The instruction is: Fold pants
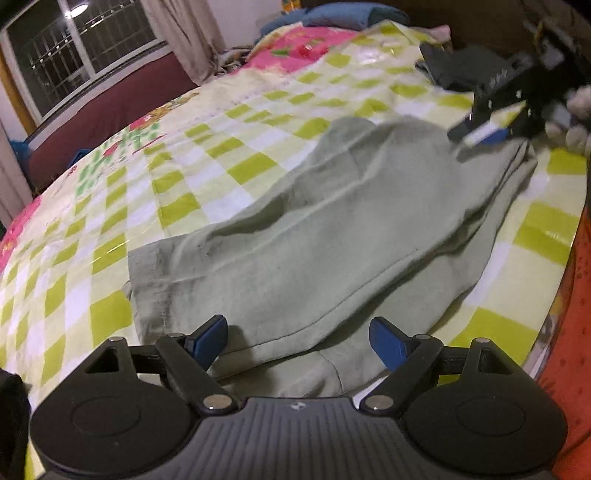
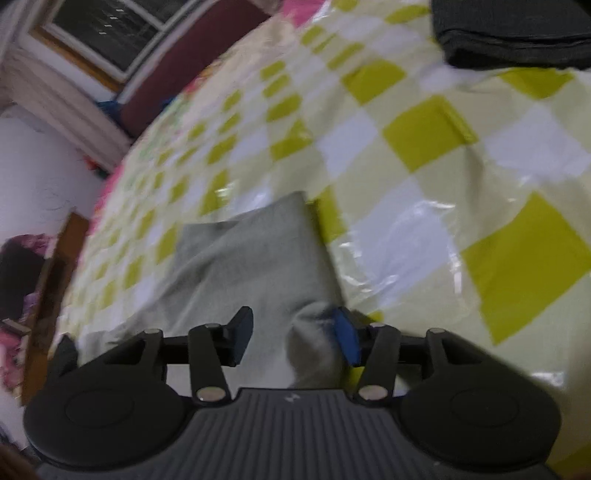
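Pale green pants lie folded lengthwise on the checked bedspread, leg hems towards my left gripper, waist end at the far right. My left gripper is open and empty, its blue pads just above the near hem. My right gripper shows in the left wrist view over the waist end. In the right wrist view the right gripper is open, with a fold of the pants lying between its pads, against the right pad. The view is blurred.
A folded dark grey garment lies on the bed beyond the pants, also in the left wrist view. Blue bedding sits at the bed's far end. The bed edge and a red cloth are at the right. A window is at the left.
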Demonstrator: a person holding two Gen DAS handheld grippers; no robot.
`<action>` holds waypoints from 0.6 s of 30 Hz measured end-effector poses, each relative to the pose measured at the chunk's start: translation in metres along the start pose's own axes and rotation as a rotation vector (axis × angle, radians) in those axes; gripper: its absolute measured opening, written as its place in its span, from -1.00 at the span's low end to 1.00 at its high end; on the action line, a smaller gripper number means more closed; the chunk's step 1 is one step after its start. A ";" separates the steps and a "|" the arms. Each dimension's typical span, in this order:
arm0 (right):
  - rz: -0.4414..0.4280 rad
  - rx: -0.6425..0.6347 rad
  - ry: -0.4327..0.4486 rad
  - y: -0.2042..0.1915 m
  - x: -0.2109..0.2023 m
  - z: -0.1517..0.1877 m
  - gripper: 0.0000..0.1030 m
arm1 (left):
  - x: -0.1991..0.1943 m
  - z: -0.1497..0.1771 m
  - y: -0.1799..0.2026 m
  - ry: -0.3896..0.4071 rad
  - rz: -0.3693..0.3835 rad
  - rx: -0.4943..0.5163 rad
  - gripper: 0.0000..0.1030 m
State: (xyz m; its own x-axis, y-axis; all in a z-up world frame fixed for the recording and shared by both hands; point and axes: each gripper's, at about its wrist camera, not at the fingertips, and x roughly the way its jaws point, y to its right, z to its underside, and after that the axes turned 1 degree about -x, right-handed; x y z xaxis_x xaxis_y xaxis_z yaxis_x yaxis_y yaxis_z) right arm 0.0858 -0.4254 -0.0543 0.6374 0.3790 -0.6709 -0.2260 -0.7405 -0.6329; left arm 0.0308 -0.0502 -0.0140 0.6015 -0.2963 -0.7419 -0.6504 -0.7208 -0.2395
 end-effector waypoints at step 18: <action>-0.126 0.005 -0.149 0.020 0.002 -0.002 -0.20 | 0.014 -0.020 0.011 0.000 0.028 -0.017 0.88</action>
State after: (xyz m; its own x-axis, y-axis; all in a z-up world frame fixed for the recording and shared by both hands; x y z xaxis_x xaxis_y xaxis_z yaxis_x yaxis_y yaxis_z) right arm 0.0838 -0.4412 -0.0673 0.5445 0.5467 -0.6361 -0.1557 -0.6794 -0.7171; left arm 0.0416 -0.0747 -0.0142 0.5834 -0.3167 -0.7479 -0.6592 -0.7226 -0.2083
